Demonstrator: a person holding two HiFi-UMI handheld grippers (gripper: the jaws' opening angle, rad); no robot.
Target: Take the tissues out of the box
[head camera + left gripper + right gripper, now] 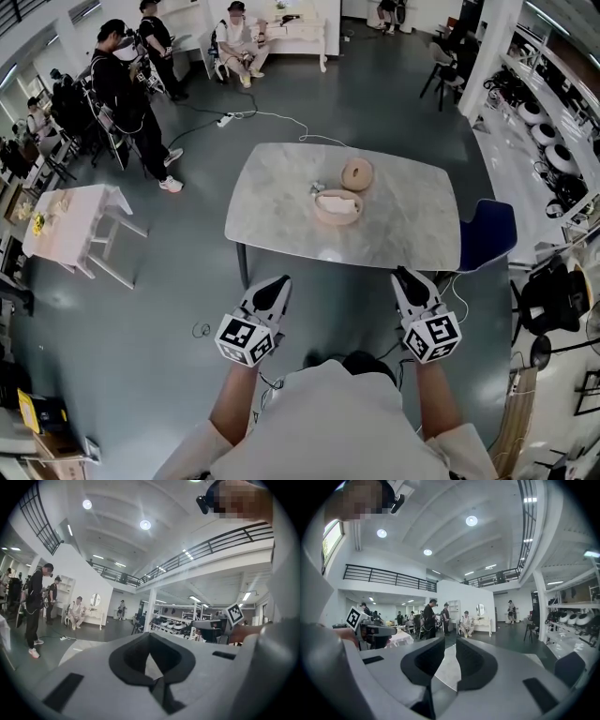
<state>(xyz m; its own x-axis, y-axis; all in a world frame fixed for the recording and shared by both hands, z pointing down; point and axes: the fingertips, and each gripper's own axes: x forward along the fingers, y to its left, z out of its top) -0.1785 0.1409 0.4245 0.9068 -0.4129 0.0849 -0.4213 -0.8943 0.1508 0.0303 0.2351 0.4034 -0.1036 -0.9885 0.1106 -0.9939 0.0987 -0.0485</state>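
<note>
A round wooden tissue box (337,208) with white tissue (335,200) showing in it stands near the middle of the marble table (281,206). Its round lid (357,174) lies just behind it, and a small crumpled thing (317,187) sits to the box's left. Both grippers hover in front of the table's near edge, well short of the box. My left gripper (278,285) (150,636) has its pads together and holds nothing. The jaws of my right gripper (404,277) (450,641) stand a little apart, with only the table top visible through the gap.
A blue chair (487,234) stands at the table's right end. A small white table (75,211) is off to the left. Standing people (127,94) and a seated person (239,42) are at the far back left. A white cable (272,117) runs over the floor behind the table.
</note>
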